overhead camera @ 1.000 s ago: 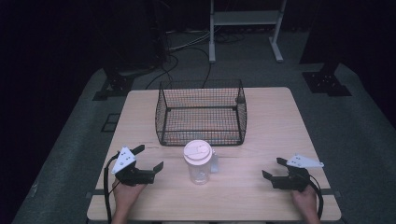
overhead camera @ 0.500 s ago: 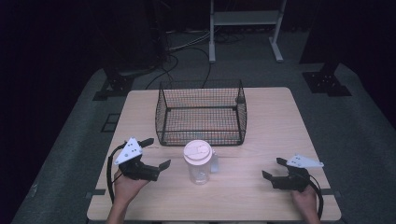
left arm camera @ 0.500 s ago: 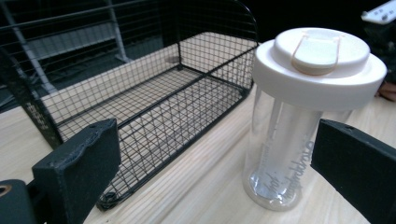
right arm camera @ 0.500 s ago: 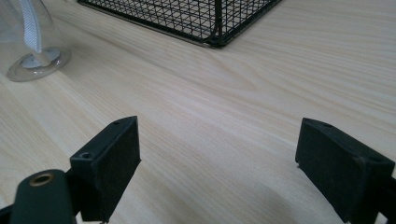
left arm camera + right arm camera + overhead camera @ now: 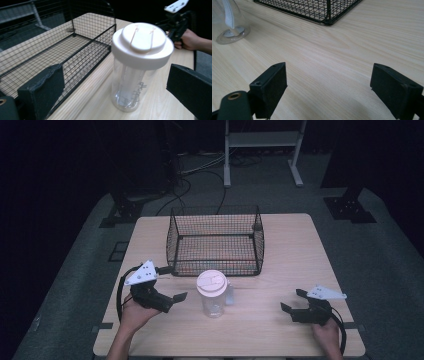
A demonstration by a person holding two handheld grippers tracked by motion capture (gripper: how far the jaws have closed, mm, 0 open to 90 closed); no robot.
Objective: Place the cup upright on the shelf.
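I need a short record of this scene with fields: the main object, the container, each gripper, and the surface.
main object: clear plastic bottle with a cream lid, upright on the table
container: black wire basket, behind the bottle, apart from it
left gripper: left gripper, jaws open, pointing at the bottle, not touching it
right gripper: right gripper, jaws open, low over the table, away from the bottle
surface: light wooden table

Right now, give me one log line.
left gripper: open, near cup | right gripper: open, over table | basket: empty
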